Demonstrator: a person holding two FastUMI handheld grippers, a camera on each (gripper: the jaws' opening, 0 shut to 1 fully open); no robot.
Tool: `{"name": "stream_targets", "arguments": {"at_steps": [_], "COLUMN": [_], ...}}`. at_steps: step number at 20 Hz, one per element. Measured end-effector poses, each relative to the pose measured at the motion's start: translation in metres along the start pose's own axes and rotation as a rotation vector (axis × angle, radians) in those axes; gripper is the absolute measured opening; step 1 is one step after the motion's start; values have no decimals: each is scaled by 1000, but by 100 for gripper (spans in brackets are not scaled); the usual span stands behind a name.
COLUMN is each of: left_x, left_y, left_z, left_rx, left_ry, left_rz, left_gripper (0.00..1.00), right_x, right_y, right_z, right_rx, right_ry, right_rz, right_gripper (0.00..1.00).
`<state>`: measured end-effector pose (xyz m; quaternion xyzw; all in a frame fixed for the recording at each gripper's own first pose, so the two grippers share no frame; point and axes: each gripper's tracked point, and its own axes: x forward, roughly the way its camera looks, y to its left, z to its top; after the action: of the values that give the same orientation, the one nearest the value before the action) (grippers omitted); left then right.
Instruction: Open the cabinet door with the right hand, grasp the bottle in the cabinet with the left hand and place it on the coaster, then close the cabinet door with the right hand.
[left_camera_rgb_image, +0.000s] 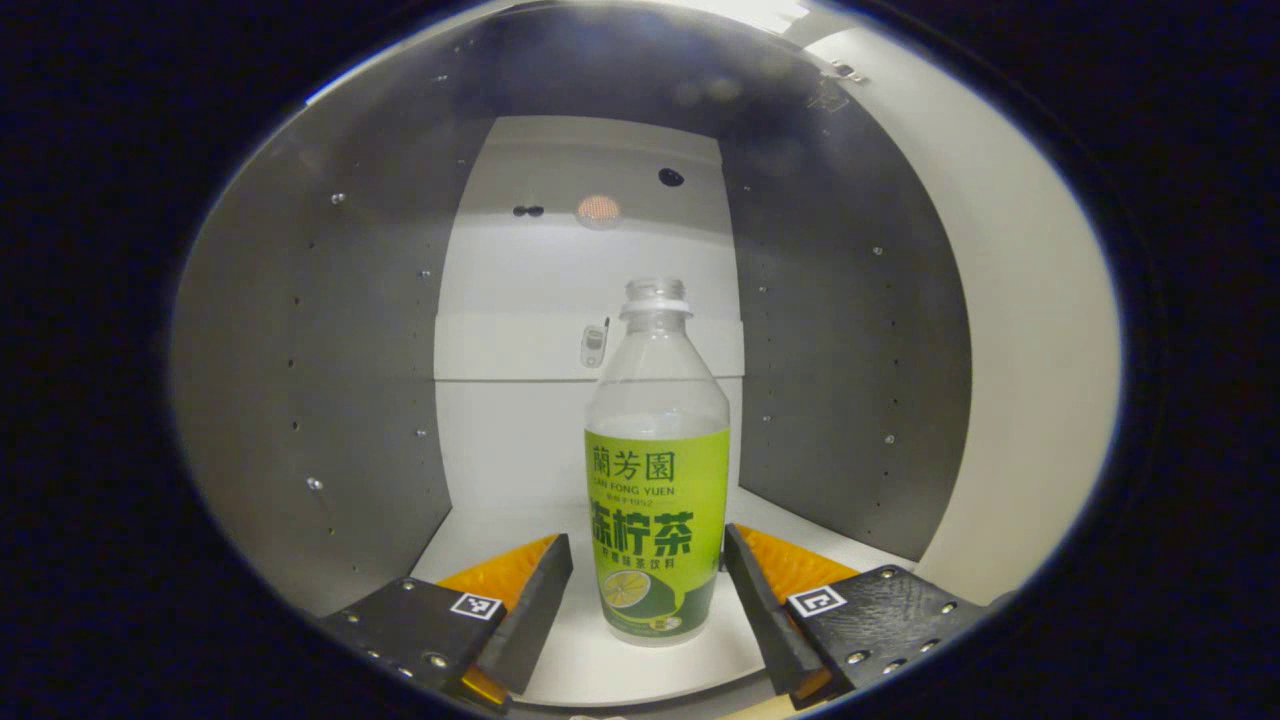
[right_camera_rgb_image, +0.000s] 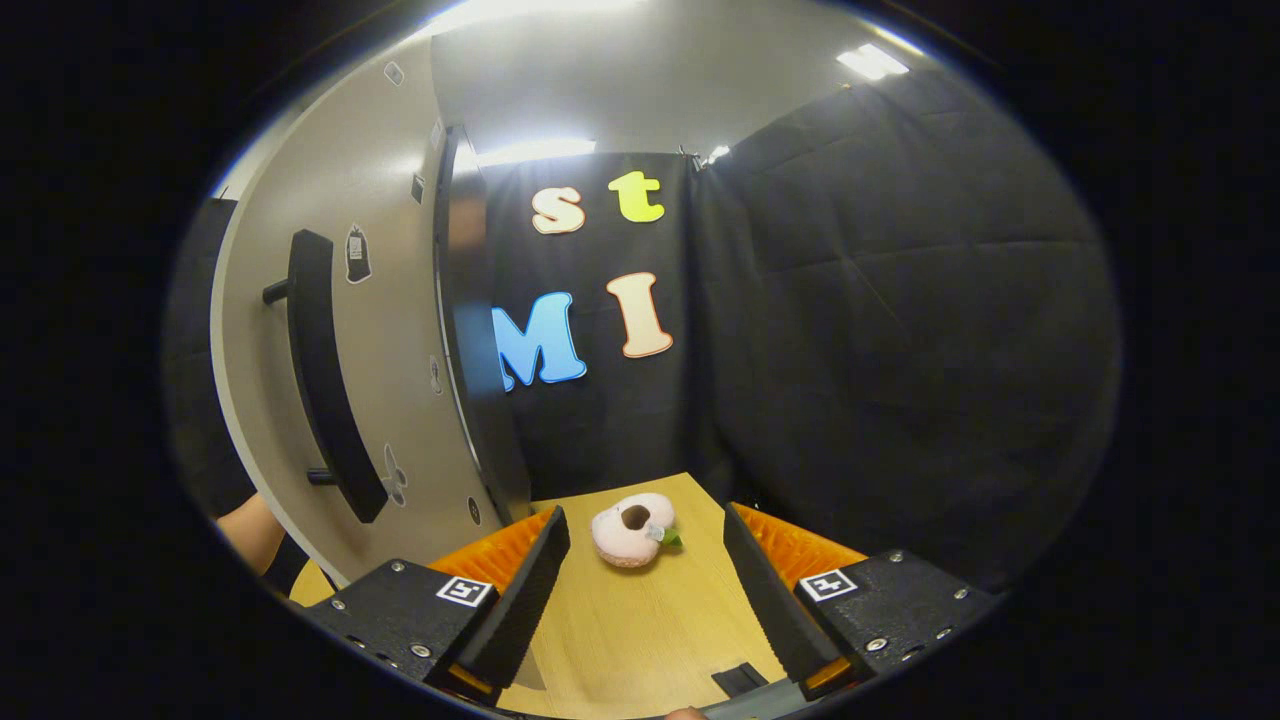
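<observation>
In the left gripper view, the left gripper (left_camera_rgb_image: 648, 590) stands spread apart inside the cabinet (left_camera_rgb_image: 330, 380), its fingers on either side of the bottle (left_camera_rgb_image: 657, 470) without touching it. The bottle stands upright on the white shelf (left_camera_rgb_image: 560, 670), uncapped. In the right gripper view, the right gripper (right_camera_rgb_image: 645, 590) is released, holding nothing above the wooden table (right_camera_rgb_image: 640, 620). Beyond lies a pink plush toy (right_camera_rgb_image: 632, 528); the cabinet door (right_camera_rgb_image: 380, 330) with its black handle (right_camera_rgb_image: 325, 380) stands open at left.
</observation>
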<state>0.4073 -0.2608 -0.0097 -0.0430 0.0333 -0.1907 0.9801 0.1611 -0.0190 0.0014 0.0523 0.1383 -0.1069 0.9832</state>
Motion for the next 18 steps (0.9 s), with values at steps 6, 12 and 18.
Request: {"name": "stream_targets", "arguments": {"at_steps": [6, 12, 18], "left_x": [-9, -49, -112], "left_y": [-1, 7, 23], "left_z": [15, 37, 46], "left_rx": [7, -3, 9], "left_ry": [-31, -73, -121], "left_rz": [14, 41, 105], "left_gripper": [66, 63, 63], "right_x": [-1, -5, -2], "right_y": [-2, -3, 5], "right_z": [-5, -2, -4], "right_rx": [-9, -18, -40], "right_ry": [7, -13, -17], "right_rz": [14, 53, 128], "right_gripper": [95, 96, 96]}}
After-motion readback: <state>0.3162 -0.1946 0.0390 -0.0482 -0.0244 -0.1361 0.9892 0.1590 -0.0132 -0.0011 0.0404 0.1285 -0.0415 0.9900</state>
